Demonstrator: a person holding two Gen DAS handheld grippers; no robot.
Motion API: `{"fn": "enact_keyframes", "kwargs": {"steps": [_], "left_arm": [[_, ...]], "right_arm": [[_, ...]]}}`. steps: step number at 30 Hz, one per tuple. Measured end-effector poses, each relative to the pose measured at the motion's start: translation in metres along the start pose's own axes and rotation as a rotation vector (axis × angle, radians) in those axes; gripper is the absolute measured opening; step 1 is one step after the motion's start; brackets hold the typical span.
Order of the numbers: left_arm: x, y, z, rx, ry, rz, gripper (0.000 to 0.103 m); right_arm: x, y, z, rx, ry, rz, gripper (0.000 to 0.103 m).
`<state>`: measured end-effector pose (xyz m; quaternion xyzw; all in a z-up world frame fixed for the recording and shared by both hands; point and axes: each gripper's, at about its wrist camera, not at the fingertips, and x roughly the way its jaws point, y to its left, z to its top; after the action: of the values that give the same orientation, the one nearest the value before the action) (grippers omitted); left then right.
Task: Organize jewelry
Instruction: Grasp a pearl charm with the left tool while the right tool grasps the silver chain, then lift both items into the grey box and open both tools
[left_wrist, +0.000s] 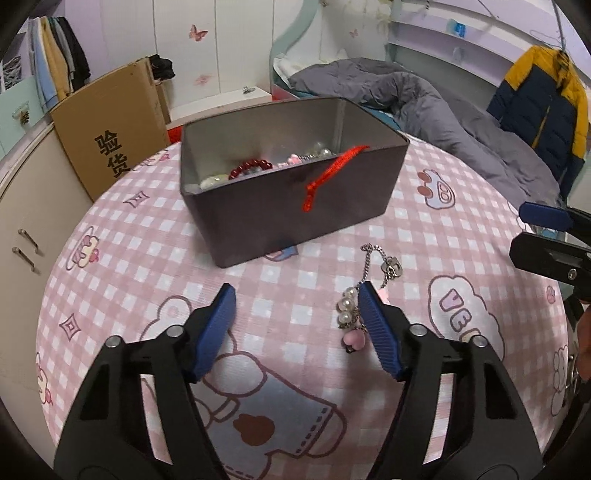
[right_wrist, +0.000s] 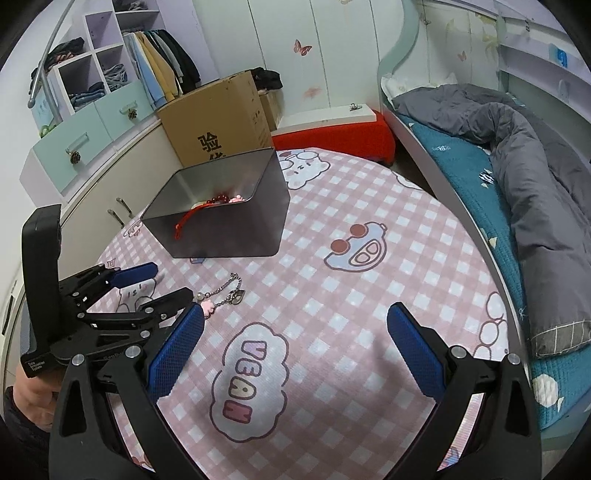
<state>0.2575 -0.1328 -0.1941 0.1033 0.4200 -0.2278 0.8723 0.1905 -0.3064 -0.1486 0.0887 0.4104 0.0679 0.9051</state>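
Right now the charm chain (left_wrist: 373, 291), pearls, silver links and a pink charm, lies loose on the checked cloth (left_wrist: 424, 229), near side of the dark box (left_wrist: 280, 206). Left gripper (left_wrist: 297, 301) is spread, nothing pinched; its right finger (left_wrist: 376, 325) sits just beside the pearls, so the chain is off-centre. To grip well, shift right so the pearl cluster sits between the pads, then close low to the cloth. Right gripper (right_wrist: 295, 325) is spread and empty, well right of the chain. Box already holds red beads (left_wrist: 251, 166) and pearls; a red cord (left_wrist: 328, 173) hangs over its rim. Box floor is mostly hidden, and the finger covers part of the chain.
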Motion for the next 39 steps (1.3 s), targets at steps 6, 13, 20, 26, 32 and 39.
{"fn": "enact_keyframes", "kwargs": {"steps": [6, 13, 20, 26, 32, 39], "left_arm": [[0.008, -0.01, -0.004, 0.055, 0.012, -0.043, 0.029], [-0.006, 0.005, -0.002, -0.008, -0.026, -0.068, 0.009], [-0.046, 0.025, 0.0, -0.06, -0.116, -0.073, 0.009], [-0.07, 0.032, 0.003, -0.068, -0.164, -0.061, 0.009], [-0.072, 0.038, -0.001, -0.087, -0.165, -0.049, 0.009], [-0.08, 0.043, -0.005, -0.101, -0.178, -0.045, 0.009]], "right_arm": [[0.005, 0.003, -0.001, -0.008, 0.015, 0.004, 0.096], [0.015, 0.016, -0.004, -0.041, 0.047, 0.029, 0.096], [0.037, 0.045, -0.011, -0.13, 0.101, 0.074, 0.096], [0.055, 0.073, -0.012, -0.18, 0.11, 0.13, 0.092], [0.075, 0.107, -0.014, -0.313, 0.098, 0.099, 0.049], [0.061, 0.104, -0.016, -0.334, 0.107, 0.137, 0.014]]}}
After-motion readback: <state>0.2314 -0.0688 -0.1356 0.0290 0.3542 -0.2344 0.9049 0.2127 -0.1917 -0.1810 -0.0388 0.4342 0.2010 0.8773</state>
